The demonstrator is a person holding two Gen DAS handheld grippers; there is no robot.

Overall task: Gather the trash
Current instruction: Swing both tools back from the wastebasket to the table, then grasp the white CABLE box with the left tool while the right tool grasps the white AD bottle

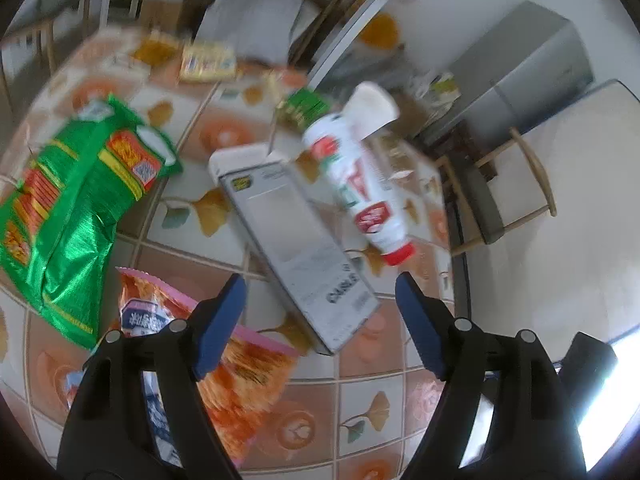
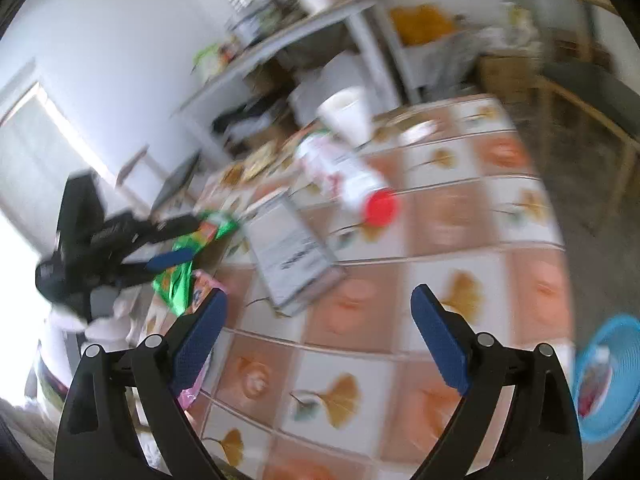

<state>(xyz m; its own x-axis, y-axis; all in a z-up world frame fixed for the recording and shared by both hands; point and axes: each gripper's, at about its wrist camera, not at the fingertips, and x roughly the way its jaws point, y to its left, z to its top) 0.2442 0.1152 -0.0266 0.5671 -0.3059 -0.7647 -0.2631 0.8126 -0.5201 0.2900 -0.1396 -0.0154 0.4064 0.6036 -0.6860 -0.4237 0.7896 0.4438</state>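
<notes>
Left wrist view: your left gripper (image 1: 320,320) hangs over the tiled tablecloth (image 1: 372,412) with its jaws spread and nothing between them. Straight ahead of its fingertips lies a flat grey carton (image 1: 296,236), running away from you at a slant. Just beyond the right finger a white bottle with a red cap (image 1: 356,184) lies on its side, cap end toward you, close beside the carton. A white paper cup (image 1: 372,108) sits past the bottle's far end. Out to the left of the left finger is a green foil snack bag (image 1: 68,216), and an orange snack packet (image 1: 236,376) lies partly under that finger. Farther off, a small green box (image 1: 304,108) and a yellow wrapper (image 1: 208,60) rest on the cloth.

In the right wrist view, your right gripper (image 2: 320,336) is likewise released and empty above bare cloth. The carton (image 2: 292,256) is ahead and slightly left of it, the bottle (image 2: 348,180) beyond. Your left gripper (image 2: 168,258) shows at far left, blurred. A blue basket (image 2: 624,344), seemingly holding some rubbish, sits off the table's edge to the right of the right finger.
</notes>
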